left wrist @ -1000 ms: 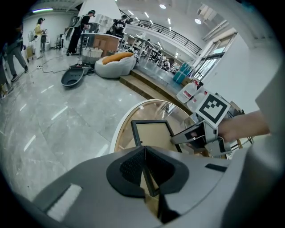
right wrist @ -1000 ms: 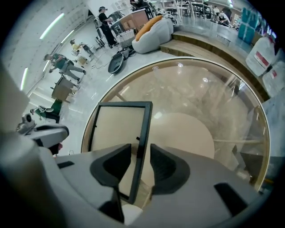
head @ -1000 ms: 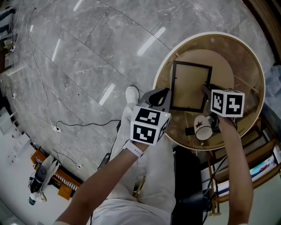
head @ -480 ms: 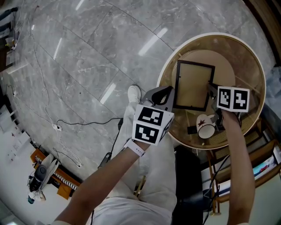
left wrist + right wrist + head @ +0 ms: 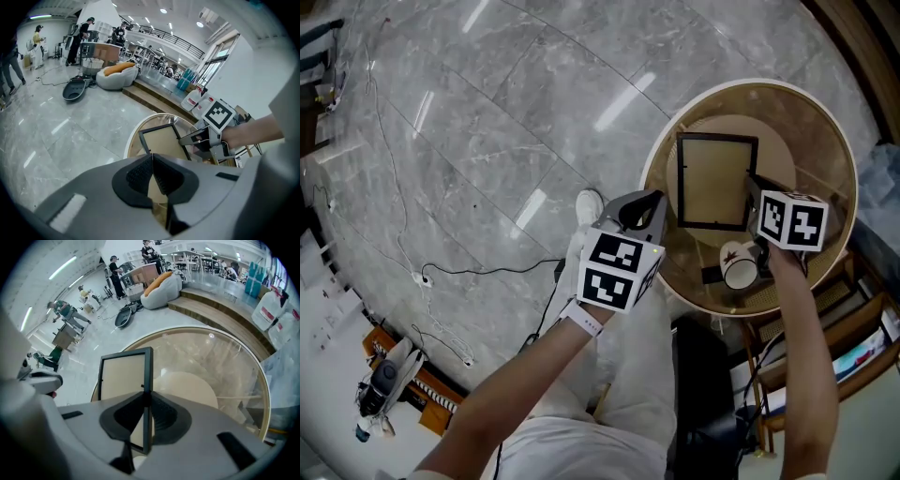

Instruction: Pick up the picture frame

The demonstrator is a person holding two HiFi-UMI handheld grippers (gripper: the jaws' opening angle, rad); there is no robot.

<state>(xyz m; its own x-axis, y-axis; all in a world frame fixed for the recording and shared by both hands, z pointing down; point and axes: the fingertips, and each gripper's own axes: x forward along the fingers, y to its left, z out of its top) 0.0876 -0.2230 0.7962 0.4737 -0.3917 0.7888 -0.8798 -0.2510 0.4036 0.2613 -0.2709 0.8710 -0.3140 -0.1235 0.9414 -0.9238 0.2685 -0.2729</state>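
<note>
Right gripper (image 5: pixel 754 190) is closing its jaws on the right edge of the black rectangular picture frame (image 5: pixel 715 181), pads pinching it over the round glass-topped table (image 5: pixel 651 159); left gripper (image 5: pixel 645 208) hovers clenched and empty beside the table rim

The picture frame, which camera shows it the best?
The head view: the whole picture frame shows from above, all four sides. The right gripper view sees it slanted, with the right gripper's jaws closing on its edge and hiding the near end. The left gripper view shows only its far part.
</note>
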